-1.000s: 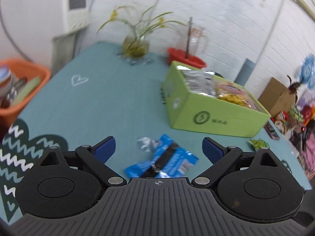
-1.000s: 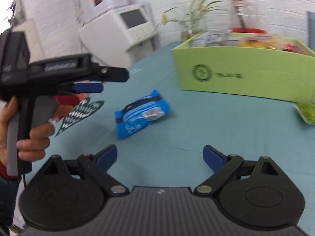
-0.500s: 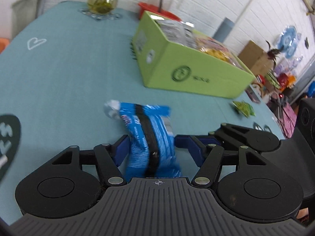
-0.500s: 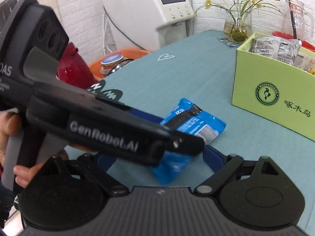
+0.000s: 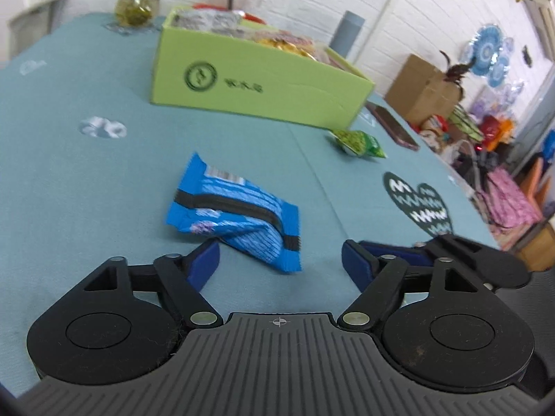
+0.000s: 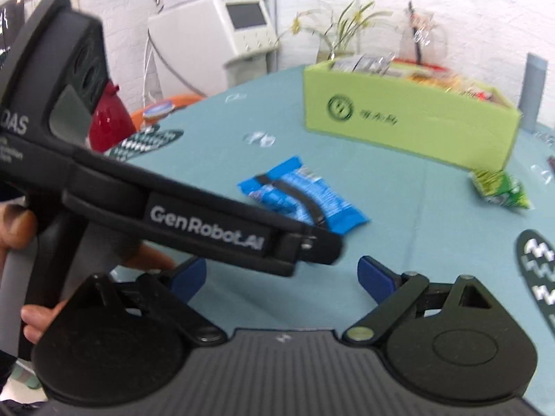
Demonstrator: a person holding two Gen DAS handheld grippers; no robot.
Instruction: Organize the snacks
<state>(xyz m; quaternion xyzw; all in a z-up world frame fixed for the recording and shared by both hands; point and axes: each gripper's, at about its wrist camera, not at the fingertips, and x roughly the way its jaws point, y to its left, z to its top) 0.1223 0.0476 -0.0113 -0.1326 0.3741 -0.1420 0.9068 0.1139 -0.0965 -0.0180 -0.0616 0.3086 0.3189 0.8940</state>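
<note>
A blue snack packet (image 5: 236, 215) with a black band lies on the teal tablecloth, just ahead of my left gripper (image 5: 281, 260). The left jaws are opening; the packet's near corner sits between them, and the pads do not press it. The right wrist view shows the same packet (image 6: 301, 197) beyond the left gripper (image 6: 322, 242), which crosses in front. My right gripper (image 6: 282, 272) is open with nothing in it, close beside the left. A green box (image 5: 256, 79) holds several snack packets. A small green packet (image 5: 359, 142) lies near its corner.
A phone (image 5: 395, 124) lies by the table's right edge. A flower vase (image 5: 133, 10) and a glass jug (image 6: 421, 34) stand behind the box. A white machine (image 6: 222, 31), a red jug (image 6: 111, 118) and an orange tub (image 6: 166, 107) sit off the left side.
Half a second ago the left jaws were pinching the blue packet. Now they stand wider and the packet lies on the cloth ahead, farther right, nearer the small green packet.
</note>
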